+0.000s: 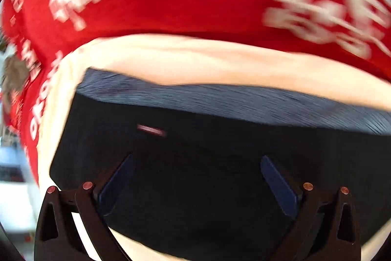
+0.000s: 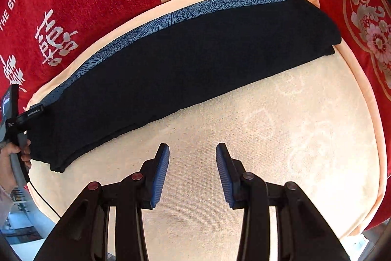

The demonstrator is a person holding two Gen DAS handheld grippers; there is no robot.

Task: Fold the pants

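The dark navy pants [image 2: 183, 60] lie folded lengthwise in a long band across a cream towel [image 2: 268, 126], with a blue patterned strip along the far edge. My right gripper [image 2: 192, 151] is open and empty above bare towel, just short of the pants' near edge. My left gripper [image 1: 195, 160] is open wide right over the pants [image 1: 195, 187], with the dark cloth between and under its fingers; this view is motion-blurred. The left gripper also shows at the pants' left end in the right wrist view [image 2: 14, 124], held by a hand.
A red blanket with white lettering [image 2: 85, 4] lies under and behind the towel. A red cushion with floral gold print [image 2: 361, 23] sits at the right. The floor shows at the lower left [image 2: 22, 219].
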